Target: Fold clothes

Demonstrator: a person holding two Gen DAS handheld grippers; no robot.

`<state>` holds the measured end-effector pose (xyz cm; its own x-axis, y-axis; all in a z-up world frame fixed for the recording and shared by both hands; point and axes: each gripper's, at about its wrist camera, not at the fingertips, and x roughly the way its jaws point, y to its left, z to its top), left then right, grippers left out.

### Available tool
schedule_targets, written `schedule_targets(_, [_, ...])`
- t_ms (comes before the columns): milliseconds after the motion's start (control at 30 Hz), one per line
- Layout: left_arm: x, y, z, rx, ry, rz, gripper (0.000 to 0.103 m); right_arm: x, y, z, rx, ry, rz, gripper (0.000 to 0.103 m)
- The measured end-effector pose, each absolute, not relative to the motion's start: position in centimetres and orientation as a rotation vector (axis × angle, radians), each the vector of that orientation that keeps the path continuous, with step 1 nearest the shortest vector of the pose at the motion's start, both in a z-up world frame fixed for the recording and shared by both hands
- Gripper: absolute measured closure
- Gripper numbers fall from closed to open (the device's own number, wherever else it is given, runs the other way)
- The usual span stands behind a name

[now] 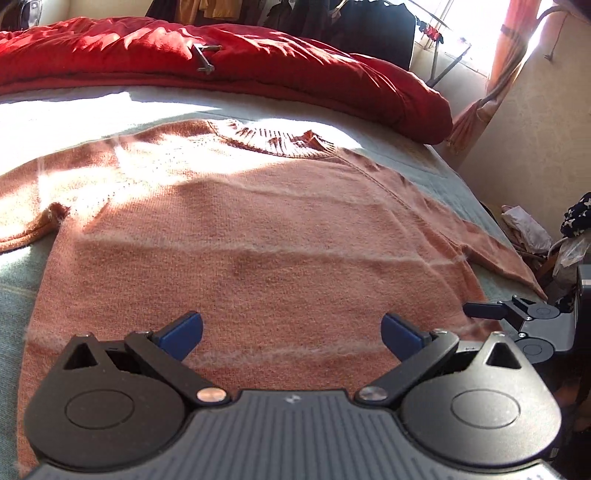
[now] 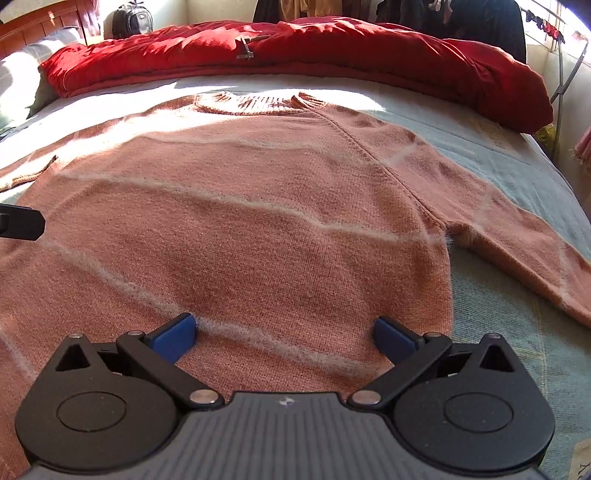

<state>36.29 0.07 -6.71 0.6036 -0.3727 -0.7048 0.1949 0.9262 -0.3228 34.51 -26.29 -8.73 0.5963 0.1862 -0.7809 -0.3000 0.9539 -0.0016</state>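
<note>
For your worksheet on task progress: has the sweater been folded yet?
No: the sweater lies flat on the bed, sleeves spread out.

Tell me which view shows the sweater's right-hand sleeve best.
The right wrist view: the sleeve runs from the shoulder seam out across the bed towards the frame edge. The left wrist view shows only a shorter, foreshortened stretch of it near the bed's edge.

Red duvet (image 2: 332, 48) (crumpled), backpack (image 2: 132, 16)

sweater (image 2: 258, 221) flat on bed (image 2: 480, 147), duvet (image 2: 332, 48) behind
</note>
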Motion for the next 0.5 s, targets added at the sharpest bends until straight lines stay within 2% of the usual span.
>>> schedule_targets(167, [35.7, -1.2, -8.6, -0.212, 0.896, -0.324, 0.001, 34.3, -26.4, -8.8, -0.136, 0.875, 0.285, 0.0])
schedule_targets(500, [31.8, -0.4, -8.9, -0.156, 0.89, -0.29, 0.001, 34.3, -26.8, -8.2, -0.131, 0.849, 0.304, 0.0])
